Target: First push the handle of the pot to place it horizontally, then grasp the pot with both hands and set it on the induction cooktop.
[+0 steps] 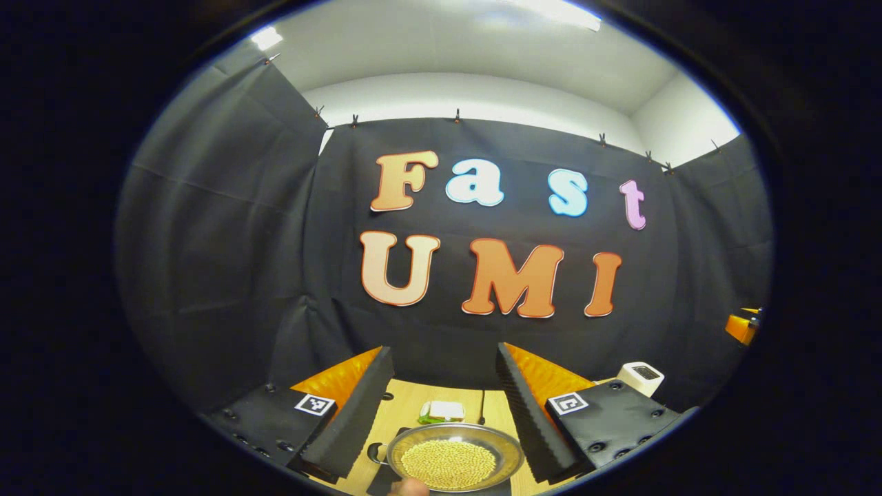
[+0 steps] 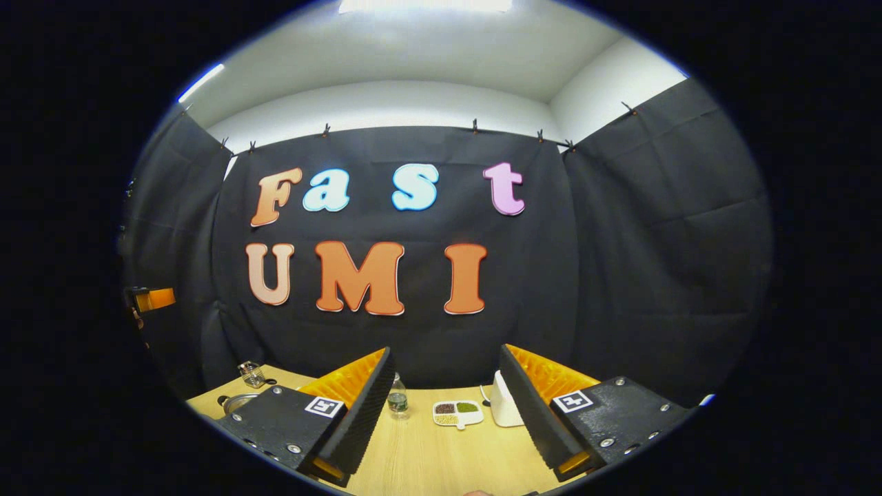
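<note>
Pot (image 1: 453,457), one; tools, two.

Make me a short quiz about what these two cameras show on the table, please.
1. True or false: the pot holds small yellow beans.
2. In the right gripper view, what stands between the bottle and the white box? A) a cup B) a divided dish C) a spoon
3. Are the left gripper and the right gripper open or shut?

Key: 1 true; 2 B; 3 both open, holding nothing.
</note>
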Motion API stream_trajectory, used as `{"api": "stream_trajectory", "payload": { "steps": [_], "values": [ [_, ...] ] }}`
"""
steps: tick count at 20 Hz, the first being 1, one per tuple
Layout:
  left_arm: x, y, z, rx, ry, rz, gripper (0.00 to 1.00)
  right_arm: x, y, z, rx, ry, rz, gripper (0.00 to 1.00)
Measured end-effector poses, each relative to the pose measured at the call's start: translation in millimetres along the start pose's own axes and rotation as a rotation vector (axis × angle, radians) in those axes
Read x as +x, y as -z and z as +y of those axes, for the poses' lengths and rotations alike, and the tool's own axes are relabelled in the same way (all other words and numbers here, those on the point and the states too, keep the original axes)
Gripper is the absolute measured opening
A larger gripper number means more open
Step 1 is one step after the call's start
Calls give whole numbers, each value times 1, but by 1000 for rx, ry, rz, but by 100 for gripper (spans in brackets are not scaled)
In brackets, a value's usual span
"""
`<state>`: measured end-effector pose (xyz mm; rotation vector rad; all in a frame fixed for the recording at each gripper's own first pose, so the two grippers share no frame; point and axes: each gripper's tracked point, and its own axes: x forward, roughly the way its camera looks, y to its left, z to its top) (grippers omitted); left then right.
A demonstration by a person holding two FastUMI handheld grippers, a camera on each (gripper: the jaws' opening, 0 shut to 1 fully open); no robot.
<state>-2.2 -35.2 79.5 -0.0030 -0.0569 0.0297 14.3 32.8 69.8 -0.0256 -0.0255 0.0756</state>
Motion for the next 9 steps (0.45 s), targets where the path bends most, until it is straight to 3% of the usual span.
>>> {"api": "stream_trajectory", "payload": {
  "steps": [9],
  "values": [
    [-12, -21, -25, 19, 52, -27, 97, -15, 5, -18, 60, 5, -13, 95]
  ]
}}
